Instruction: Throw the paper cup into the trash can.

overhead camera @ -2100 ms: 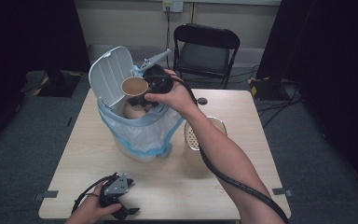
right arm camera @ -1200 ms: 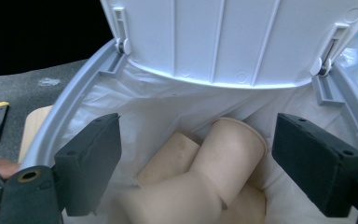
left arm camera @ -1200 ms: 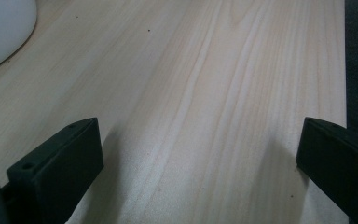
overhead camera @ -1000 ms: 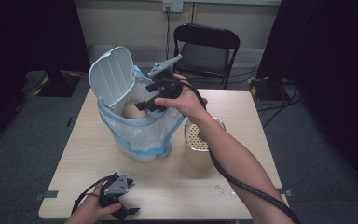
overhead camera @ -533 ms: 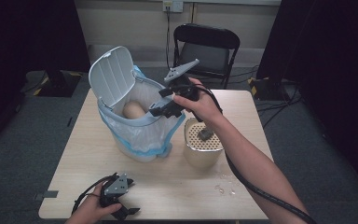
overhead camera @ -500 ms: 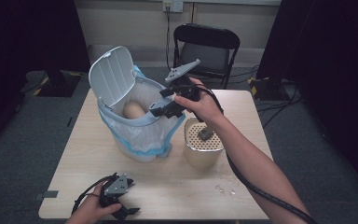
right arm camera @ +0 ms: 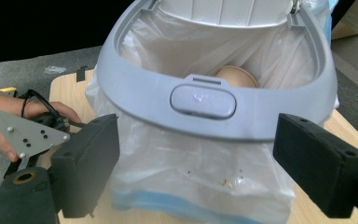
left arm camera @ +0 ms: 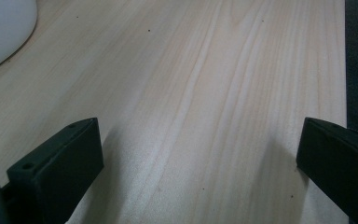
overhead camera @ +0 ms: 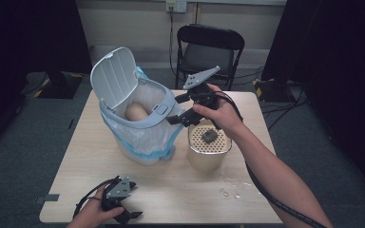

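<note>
1 unlabelled bin [overhead camera: 142, 121] faces the open, empty right hand-held gripper [overhead camera: 183, 108].

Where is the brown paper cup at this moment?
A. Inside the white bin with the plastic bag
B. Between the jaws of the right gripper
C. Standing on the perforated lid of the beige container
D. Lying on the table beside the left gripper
A: the high view shows the brown paper cup lying inside the bagged white bin, and the right gripper beside the bin has its jaws open with nothing between them.
</note>
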Motion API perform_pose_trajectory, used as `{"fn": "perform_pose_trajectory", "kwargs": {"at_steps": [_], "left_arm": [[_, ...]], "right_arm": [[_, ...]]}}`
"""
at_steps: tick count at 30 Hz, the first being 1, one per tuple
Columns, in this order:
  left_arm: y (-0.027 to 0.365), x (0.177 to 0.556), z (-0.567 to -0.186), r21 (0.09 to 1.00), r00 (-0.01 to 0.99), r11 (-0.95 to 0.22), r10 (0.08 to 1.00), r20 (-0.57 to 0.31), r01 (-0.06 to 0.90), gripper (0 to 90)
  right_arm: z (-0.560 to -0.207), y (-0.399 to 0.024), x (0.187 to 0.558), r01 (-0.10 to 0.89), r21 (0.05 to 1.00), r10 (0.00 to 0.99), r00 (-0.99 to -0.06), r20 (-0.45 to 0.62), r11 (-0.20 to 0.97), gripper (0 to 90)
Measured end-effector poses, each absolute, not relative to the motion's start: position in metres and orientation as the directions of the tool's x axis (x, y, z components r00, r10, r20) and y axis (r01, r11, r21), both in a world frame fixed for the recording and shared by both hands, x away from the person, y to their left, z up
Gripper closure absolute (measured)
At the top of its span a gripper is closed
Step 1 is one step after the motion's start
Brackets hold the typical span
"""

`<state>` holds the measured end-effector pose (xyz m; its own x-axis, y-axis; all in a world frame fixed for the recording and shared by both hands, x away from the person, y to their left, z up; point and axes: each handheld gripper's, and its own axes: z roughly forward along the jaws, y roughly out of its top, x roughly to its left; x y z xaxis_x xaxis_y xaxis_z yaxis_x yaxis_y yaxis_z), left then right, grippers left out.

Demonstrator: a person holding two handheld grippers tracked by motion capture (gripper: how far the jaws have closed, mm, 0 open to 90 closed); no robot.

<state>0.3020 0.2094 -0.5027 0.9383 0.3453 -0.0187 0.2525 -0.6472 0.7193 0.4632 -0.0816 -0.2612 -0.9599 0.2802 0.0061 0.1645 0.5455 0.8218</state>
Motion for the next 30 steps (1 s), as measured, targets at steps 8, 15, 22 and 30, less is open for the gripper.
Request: {"fn": "perform_pose_trajectory", "kwargs": {"at_steps": [8, 15, 22, 30], "left_arm": [[0.209, 0.302, -0.503, 0.719, 0.939, -0.648, 0.345, -0.018, 0.252, 0.0], [0.209, 0.302, -0.503, 0.719, 0.938, -0.647, 0.345, -0.019, 0.253, 0.0], [0.209, 0.302, -0.503, 0.722, 0.938, -0.644, 0.347, -0.018, 0.252, 0.0], [0.209, 0.302, -0.503, 0.723, 0.937, -0.642, 0.349, -0.020, 0.255, 0.0]], "right_arm": [[-0.267, -0.096, 0.456, 0.166, 0.816, 0.281, -0.960, 0.005, 0.553, 14.4], [-0.276, -0.107, 0.450, 0.176, 0.811, 0.280, -0.960, 0.016, 0.558, 14.5], [-0.286, -0.118, 0.444, 0.182, 0.810, 0.277, -0.960, 0.025, 0.558, 14.5], [-0.294, -0.130, 0.437, 0.190, 0.811, 0.278, -0.960, 0.036, 0.553, 14.4]]}}
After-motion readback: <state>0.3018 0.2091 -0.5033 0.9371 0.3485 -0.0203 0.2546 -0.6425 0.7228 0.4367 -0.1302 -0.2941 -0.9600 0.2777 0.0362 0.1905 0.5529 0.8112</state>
